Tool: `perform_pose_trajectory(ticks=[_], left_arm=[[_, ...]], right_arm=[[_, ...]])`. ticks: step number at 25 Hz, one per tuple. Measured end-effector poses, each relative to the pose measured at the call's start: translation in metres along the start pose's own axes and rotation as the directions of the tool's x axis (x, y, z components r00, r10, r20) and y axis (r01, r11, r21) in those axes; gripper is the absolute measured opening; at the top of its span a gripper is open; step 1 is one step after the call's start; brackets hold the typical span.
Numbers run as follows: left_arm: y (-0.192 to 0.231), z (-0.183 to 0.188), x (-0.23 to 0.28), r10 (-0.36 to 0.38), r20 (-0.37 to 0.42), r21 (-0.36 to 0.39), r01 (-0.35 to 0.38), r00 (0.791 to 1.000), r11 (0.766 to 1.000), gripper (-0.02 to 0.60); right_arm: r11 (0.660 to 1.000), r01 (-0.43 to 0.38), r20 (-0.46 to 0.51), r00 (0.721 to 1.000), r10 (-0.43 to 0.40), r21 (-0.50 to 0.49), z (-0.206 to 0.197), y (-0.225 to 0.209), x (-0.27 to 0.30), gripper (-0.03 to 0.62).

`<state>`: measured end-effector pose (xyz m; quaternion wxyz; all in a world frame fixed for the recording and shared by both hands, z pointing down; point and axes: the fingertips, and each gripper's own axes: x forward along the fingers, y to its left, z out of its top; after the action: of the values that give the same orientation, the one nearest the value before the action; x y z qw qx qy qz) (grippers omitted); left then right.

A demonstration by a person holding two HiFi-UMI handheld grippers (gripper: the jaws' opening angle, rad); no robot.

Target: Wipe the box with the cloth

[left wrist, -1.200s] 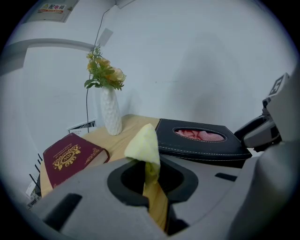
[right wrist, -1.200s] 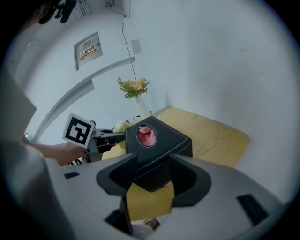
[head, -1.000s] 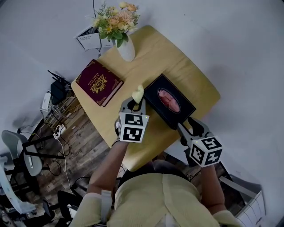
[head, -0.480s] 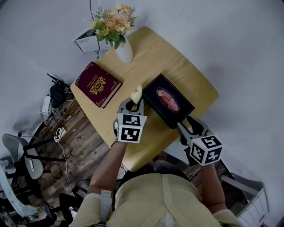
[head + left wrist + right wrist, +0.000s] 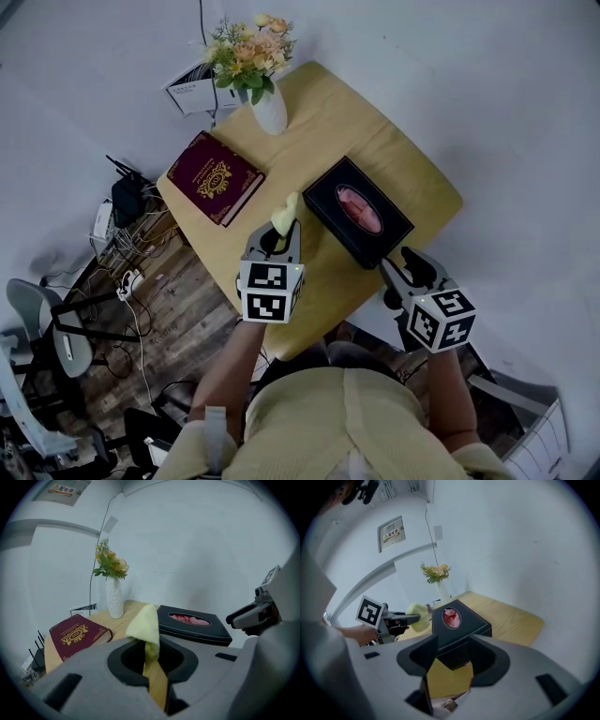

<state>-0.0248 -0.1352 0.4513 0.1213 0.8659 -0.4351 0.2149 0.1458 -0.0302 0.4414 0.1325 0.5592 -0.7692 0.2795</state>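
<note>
Between the pads of the left tongs (image 5: 149, 654) a yellow cloth (image 5: 144, 623) is being pinched by its lower part. Its free corner is standing up above them, near the black box (image 5: 193, 626). The cloth is looking soft, light and limp, so I think it is going to fold under pressure. The right tongs (image 5: 449, 660) are standing spread wide, with the near end of the box between them; whether they are touching it I cannot tell. The box is lying on the middle of the tabletop (image 5: 394, 159). It is looking stiff and smooth, and is probably light, so it may slide when rubbed. Steadying it at this near end, away from the tissue (image 5: 451, 617) opening, seems wise.
</note>
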Motion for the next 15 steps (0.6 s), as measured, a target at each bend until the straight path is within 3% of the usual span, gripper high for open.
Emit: perform_pose_trajectory(ticks=[15], left_arm=[[-0.03, 0.007, -0.059, -0.023, 0.1, -0.058, 0.029, 0.995, 0.998, 0.048]], right_arm=[[0.998, -0.024, 0.084, 0.996, 0.028, -0.049, 0.009, 0.031, -0.025, 0.126]])
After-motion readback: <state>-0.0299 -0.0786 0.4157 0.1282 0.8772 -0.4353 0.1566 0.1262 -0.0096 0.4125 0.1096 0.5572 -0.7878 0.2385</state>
